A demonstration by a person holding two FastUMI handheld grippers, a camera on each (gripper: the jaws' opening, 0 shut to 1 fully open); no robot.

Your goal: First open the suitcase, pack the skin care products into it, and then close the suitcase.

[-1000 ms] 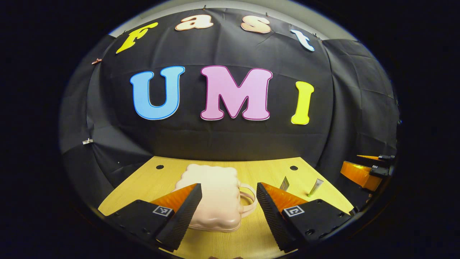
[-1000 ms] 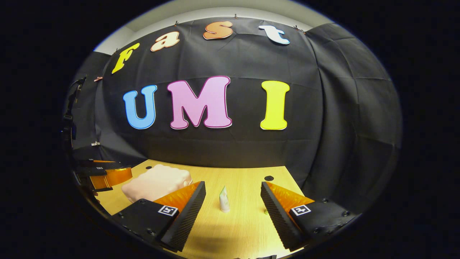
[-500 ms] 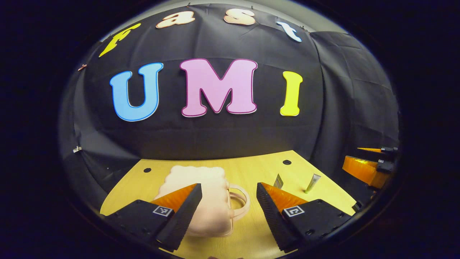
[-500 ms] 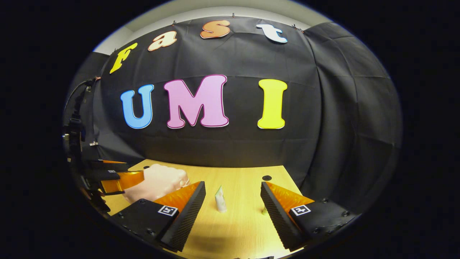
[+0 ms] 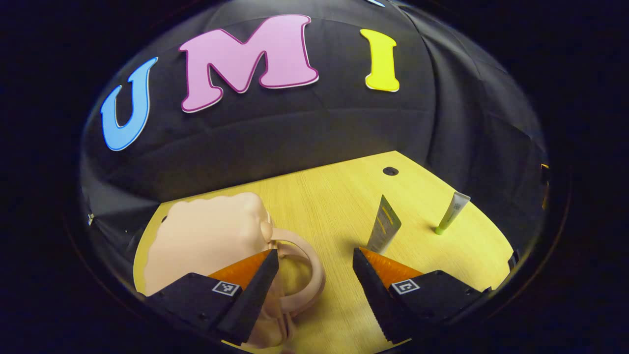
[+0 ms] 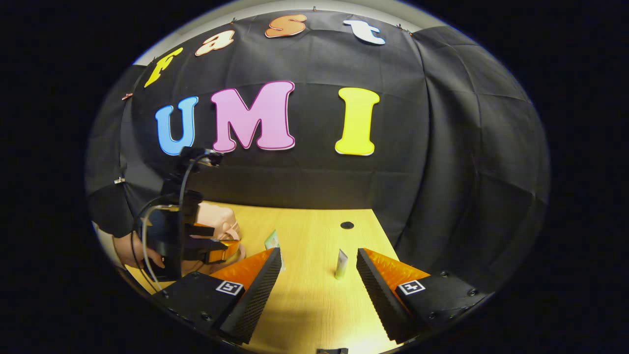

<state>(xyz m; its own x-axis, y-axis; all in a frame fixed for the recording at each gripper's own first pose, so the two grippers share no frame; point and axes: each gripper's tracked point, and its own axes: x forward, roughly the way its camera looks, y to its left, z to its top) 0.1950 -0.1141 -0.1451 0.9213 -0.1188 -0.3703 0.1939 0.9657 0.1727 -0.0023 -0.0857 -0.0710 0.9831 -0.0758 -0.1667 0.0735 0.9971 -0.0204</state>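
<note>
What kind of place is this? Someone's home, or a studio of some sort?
Probably a staged recording booth, not a home. Black cloth hangs as the back wall, a bare wooden table holds only a small pink suitcase and two standing tubes, and a hand works a camera-carrying tool.

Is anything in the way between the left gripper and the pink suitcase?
Nothing visible is. In the left gripper view, the left gripper is open right over the suitcase, with the suitcase's handle lying between its fingers. The two tubes stand off to the side on the table.
</note>
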